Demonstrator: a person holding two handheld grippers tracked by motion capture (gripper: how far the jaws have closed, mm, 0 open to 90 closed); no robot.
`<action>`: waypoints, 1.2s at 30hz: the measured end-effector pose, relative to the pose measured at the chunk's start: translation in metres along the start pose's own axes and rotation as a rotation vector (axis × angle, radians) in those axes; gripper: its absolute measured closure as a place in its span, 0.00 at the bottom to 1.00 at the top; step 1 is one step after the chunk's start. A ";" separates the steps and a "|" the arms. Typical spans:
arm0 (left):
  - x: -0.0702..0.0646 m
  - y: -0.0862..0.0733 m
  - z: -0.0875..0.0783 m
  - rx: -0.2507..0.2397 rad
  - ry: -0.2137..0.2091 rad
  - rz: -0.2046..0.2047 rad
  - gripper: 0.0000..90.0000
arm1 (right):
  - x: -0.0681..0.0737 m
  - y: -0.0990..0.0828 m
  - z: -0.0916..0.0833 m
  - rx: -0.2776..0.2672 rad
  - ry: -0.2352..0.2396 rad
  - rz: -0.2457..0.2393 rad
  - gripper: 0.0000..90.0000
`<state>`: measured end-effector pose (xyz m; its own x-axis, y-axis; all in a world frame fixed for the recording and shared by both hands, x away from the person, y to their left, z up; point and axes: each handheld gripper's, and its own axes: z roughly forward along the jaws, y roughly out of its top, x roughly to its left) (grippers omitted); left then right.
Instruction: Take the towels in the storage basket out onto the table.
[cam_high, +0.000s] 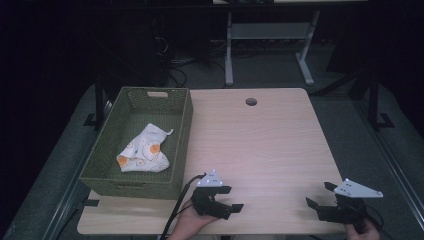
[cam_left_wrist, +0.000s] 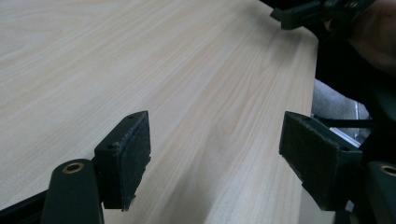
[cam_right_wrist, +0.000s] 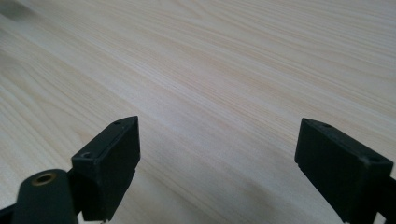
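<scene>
A green woven basket (cam_high: 181, 131) stands at the table's left side. Inside it lies a crumpled white cloth (cam_high: 144, 151) with orange and yellow spots. My left gripper (cam_high: 232, 198) rests low near the front edge, to the right of the basket's front corner, pointing right; its jaws stand wide apart with nothing between them (cam_left_wrist: 215, 154). My right gripper (cam_high: 320, 194) sits at the front right corner, pointing left, also open and empty (cam_right_wrist: 217, 163). The right gripper (cam_left_wrist: 303, 14) and the hand holding it appear at the top right of the left gripper view.
The light wooden table (cam_high: 260, 145) has a round cable hole (cam_high: 251, 102) near its far edge. Beyond the table, a grey desk frame (cam_high: 270, 35) and cables stand on a dark floor. The table's right edge (cam_left_wrist: 314, 70) runs close beside the left gripper's far jaw.
</scene>
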<state>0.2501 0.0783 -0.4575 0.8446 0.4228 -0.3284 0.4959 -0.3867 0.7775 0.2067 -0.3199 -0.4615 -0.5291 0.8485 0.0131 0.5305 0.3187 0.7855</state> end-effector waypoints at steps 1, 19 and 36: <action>0.000 0.001 0.000 -0.002 0.001 0.003 0.28 | 0.000 0.000 0.001 0.000 0.001 0.002 0.15; -0.002 0.007 -0.012 -0.038 -0.053 -0.031 0.25 | -0.001 -0.001 0.000 -0.009 0.003 0.026 0.15; -0.004 0.034 -0.029 -0.089 -0.065 -0.024 0.25 | 0.002 0.000 0.003 -0.015 -0.003 0.027 0.15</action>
<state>0.2578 0.0874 -0.4147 0.8453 0.3761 -0.3796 0.4990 -0.3015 0.8124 0.2079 -0.3171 -0.4629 -0.5127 0.8579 0.0327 0.5346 0.2892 0.7941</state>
